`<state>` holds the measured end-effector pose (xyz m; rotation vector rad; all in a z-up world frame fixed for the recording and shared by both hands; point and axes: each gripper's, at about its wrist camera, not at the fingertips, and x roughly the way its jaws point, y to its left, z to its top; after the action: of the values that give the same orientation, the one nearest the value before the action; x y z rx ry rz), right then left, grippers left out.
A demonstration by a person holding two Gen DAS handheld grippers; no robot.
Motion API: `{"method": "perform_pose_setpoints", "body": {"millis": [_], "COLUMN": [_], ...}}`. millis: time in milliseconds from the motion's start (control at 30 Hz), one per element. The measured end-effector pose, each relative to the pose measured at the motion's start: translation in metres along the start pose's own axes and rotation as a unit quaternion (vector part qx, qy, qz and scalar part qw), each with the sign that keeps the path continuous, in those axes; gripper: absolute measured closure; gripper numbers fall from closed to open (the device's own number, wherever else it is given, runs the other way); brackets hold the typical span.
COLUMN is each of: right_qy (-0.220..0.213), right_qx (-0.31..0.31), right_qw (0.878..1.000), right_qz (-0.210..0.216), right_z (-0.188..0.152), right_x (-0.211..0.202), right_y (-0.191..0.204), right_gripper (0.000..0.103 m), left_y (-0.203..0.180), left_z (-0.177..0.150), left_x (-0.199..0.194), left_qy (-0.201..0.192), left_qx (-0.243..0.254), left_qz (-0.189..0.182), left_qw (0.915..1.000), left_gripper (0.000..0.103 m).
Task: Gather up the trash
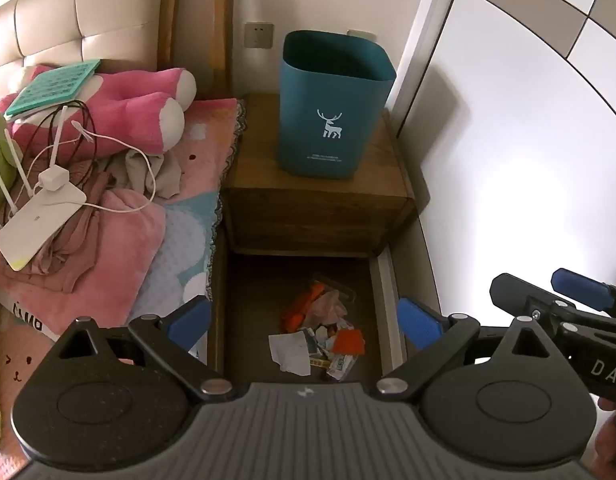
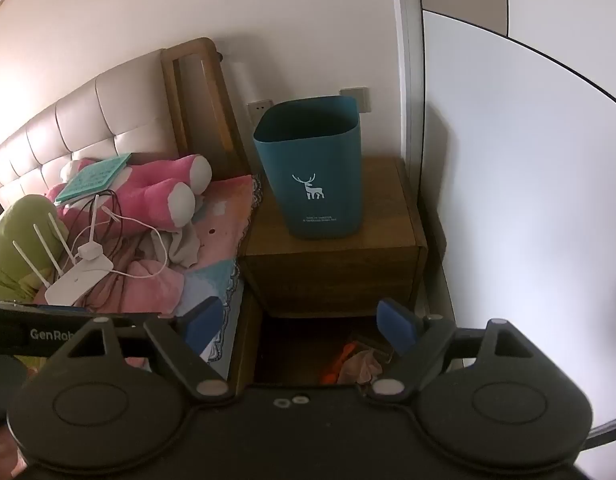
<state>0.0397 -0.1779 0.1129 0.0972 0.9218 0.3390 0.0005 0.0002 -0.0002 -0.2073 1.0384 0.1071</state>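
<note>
In the left wrist view, the left gripper (image 1: 304,320) hung with its blue pads spread wide and nothing between them. Straight below lay the trash (image 1: 319,336), a loose heap of white paper scraps, orange wrappers and a crumpled pinkish piece on the dark floor (image 1: 248,312), in the narrow gap between the bed (image 1: 180,240) on the left and the wardrobe door (image 1: 527,140) on the right. Farther off, the teal bin (image 1: 331,104) stood upright on the wooden nightstand (image 1: 319,208), its mouth open. The right gripper (image 1: 563,300) showed at the near right edge.

In the right wrist view, the right gripper (image 2: 302,322) was also wide and empty, aimed over the gap, where only the far part of the trash (image 2: 355,360) showed. The bin (image 2: 311,168) sat beyond on the nightstand (image 2: 339,264).

The pickup would likely go best by lowering straight down, closing on one piece at a time, starting with the bulky crumpled piece, and keeping the pads off the bed frame.
</note>
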Motion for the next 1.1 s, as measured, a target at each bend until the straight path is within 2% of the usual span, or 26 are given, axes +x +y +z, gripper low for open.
{"method": "perform_pose_setpoints", "body": {"millis": [267,467,1100], "right_qy": [-0.001,-0.004,-0.023], "right_qx": [0.0,0.002,0.009], "right_qw": [1.0,1.0,0.999], "right_qz": [-0.01,-0.011,-0.026], "right_z": [0.0,0.003,0.001], "right_x": [0.0,0.0,-0.007], "right_y": [0.0,0.006,0.005], "right_gripper": [0.019,0.019,0.019], "left_y": [0.011,0.003,-0.003], "left_z": [0.006,0.004,0.003], "left_x": [-0.004,-0.008,-0.014], "left_qy": [-0.009,-0.03,-0.045], "left_qx": [0.001,0.01,0.03], "left_qz": [-0.005,0.0,-0.011], "left_qw": [0.9999,0.9995,0.9985], "left_gripper": [0.003,0.003,0.003]}}
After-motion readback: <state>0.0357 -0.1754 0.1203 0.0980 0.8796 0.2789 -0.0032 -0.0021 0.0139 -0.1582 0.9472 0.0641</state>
